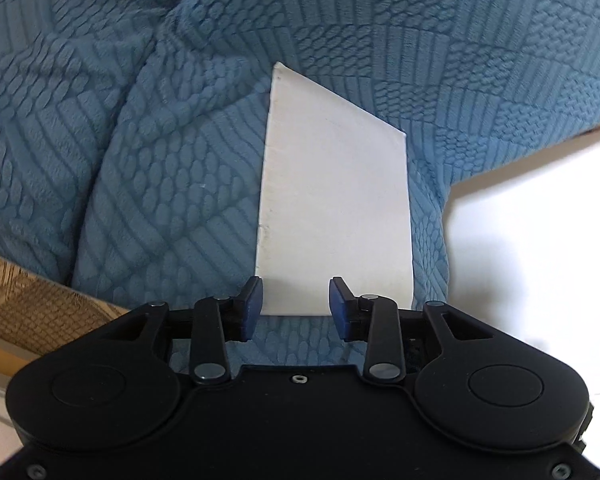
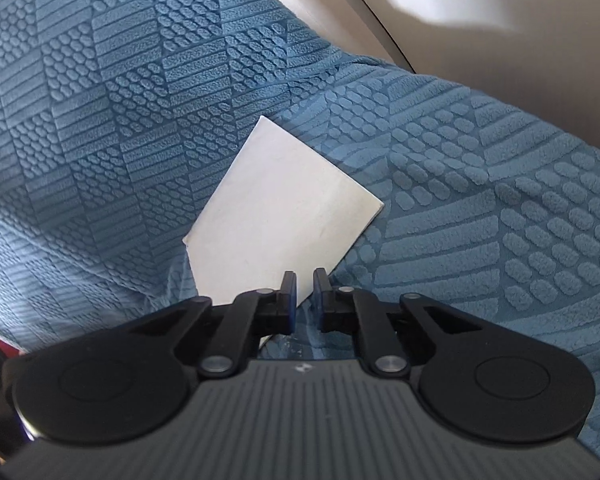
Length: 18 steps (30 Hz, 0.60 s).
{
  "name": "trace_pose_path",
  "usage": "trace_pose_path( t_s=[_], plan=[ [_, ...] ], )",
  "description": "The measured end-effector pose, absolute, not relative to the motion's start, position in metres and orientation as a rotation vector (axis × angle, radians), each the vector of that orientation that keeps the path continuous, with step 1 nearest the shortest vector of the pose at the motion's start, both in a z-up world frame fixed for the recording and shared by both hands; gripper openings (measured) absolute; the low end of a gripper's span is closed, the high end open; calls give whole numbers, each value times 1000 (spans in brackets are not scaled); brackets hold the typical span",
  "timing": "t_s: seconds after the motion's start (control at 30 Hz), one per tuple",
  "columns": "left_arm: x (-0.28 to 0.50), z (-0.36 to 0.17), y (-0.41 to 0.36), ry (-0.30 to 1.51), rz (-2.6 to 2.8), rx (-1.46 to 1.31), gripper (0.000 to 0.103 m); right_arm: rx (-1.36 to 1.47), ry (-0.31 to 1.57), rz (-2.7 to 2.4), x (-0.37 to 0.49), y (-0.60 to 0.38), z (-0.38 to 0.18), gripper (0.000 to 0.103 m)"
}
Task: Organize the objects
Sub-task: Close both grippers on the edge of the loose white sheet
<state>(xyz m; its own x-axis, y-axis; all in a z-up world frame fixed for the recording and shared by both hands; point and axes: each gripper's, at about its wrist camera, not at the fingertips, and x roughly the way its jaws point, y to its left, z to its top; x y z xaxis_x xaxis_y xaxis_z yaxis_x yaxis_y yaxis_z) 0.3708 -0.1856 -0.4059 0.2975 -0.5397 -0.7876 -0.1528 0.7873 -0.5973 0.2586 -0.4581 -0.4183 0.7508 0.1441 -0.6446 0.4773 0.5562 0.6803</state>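
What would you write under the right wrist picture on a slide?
Right gripper, jaws nearly shut with nothing visibly clamped, over a white card on a blue textured blanket.

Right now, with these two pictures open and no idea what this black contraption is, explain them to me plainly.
The black shape at the bottom of each picture is a hand-held gripper: a person holds one in each hand, and a camera on each looks forward along its two blue-padded fingers. One picture comes from the left gripper, the other from the right gripper.

Both look down at a blue textured blanket with a flat white card on it.

The left jaws stand apart at the card's near edge, not pressing on it. The right jaws are almost closed just over the card's near edge; whether they pinch it cannot be told.
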Motion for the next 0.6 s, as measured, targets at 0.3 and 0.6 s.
trace_pose_path(
  t_s=[0.3, 0.6],
  plan=[
    [354, -398, -197, 1265, -300, -679, 40, 1032, 708, -213, 266, -466, -425, 6],
    [351, -395, -190, 1182, -215, -703, 47, 1036, 706, -207, 272, -463, -431, 0]
  ],
)
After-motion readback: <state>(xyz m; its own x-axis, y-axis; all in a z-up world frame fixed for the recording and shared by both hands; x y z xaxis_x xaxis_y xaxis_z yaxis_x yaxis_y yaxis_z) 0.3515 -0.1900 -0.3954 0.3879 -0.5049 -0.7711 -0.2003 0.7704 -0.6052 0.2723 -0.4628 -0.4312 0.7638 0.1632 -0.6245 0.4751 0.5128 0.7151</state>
